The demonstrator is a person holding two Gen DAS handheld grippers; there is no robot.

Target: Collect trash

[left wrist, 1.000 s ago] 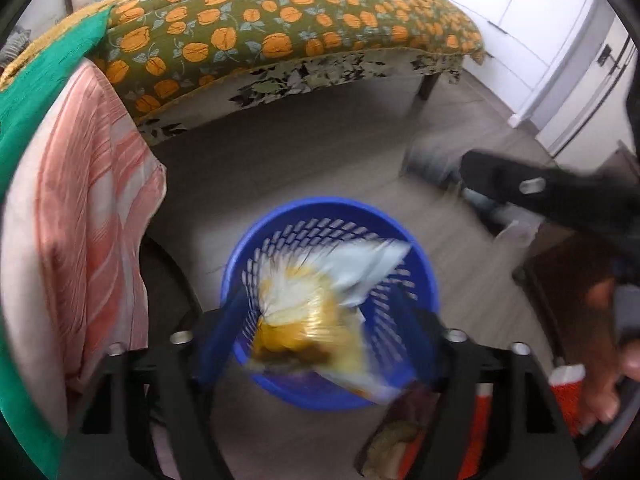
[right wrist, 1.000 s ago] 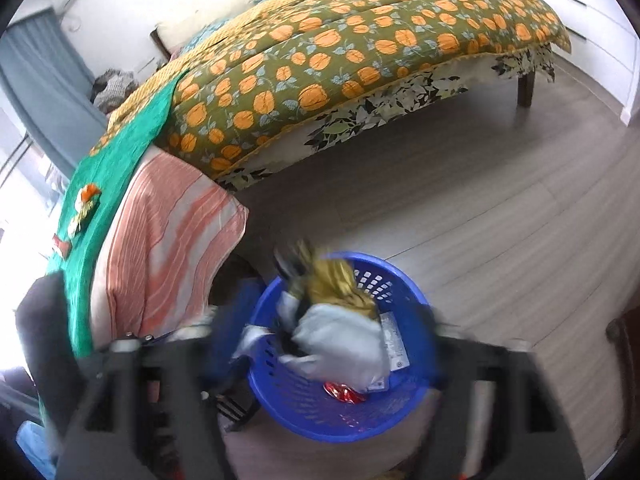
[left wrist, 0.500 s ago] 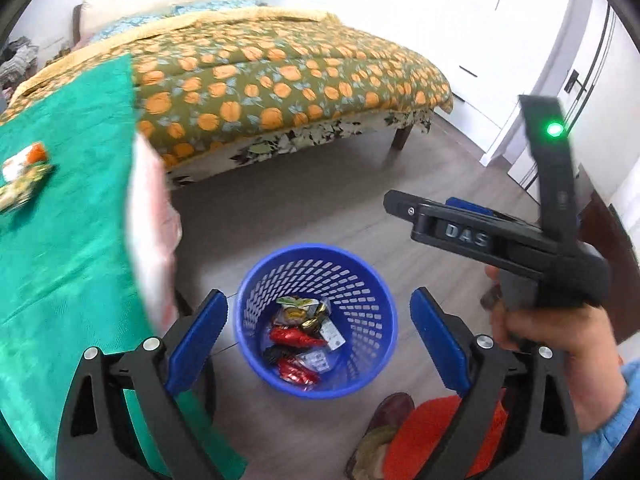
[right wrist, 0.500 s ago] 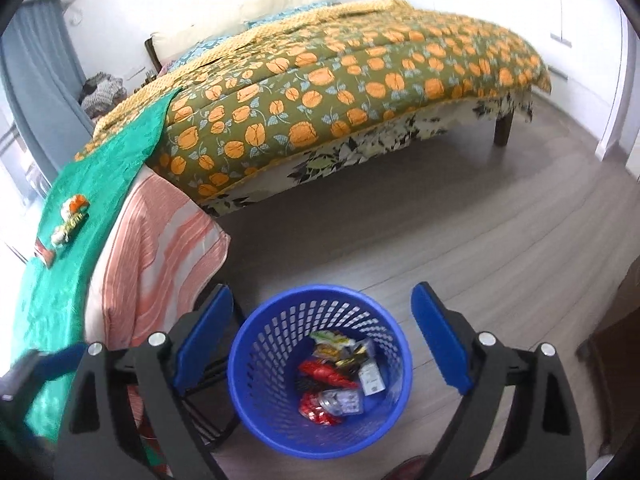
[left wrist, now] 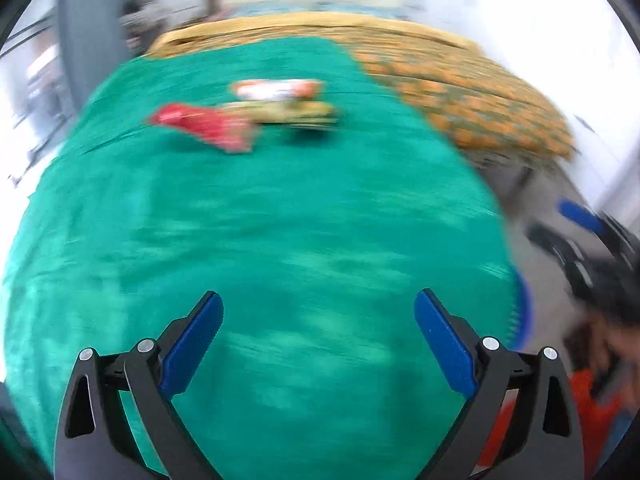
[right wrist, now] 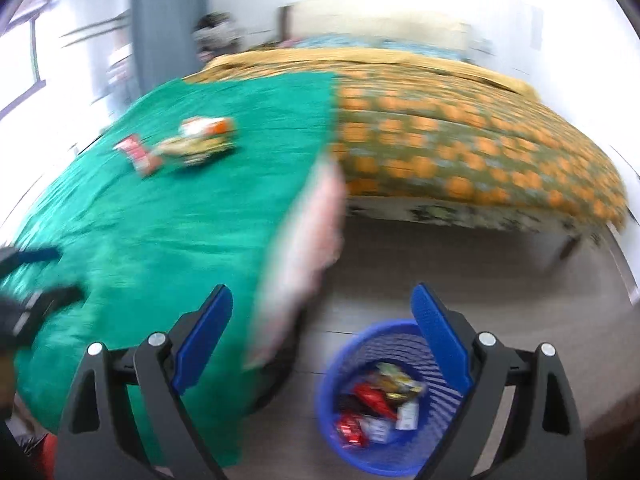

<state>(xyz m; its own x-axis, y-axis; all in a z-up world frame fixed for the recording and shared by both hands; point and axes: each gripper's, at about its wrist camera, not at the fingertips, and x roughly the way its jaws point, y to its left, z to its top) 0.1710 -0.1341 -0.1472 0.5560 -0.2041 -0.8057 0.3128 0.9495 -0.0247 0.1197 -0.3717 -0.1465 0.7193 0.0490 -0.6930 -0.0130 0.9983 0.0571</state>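
Observation:
Three wrappers lie far out on the green cloth (left wrist: pixel 280 240): a red one (left wrist: pixel 204 126), a yellow-green one (left wrist: pixel 296 114) and a white-orange one (left wrist: pixel 276 89). My left gripper (left wrist: pixel 318 296) hovers over the near part of the cloth, its jaws opening with nothing between them. My right gripper (right wrist: pixel 322 290) stands open and empty, above the cloth's edge and the blue basket (right wrist: pixel 376 330). The basket is on the floor with several wrappers (right wrist: pixel 376 400) inside. The right wrist view also shows the red wrapper (right wrist: pixel 138 154) and the yellow-green wrapper (right wrist: pixel 196 148). Both views are blurred.
A bed with an orange-flowered cover (right wrist: pixel 460 132) stands behind the cloth. A pink striped cloth (right wrist: pixel 304 248) hangs from the green cloth's edge next to the basket. Grey wooden floor (right wrist: pixel 440 264) lies between bed and basket. A grey curtain (right wrist: pixel 168 20) hangs at the back left.
Both grippers let their trash fall into the basket and spread their jaws. Both then swung up and left from the basket toward the green cloth with the wrappers.

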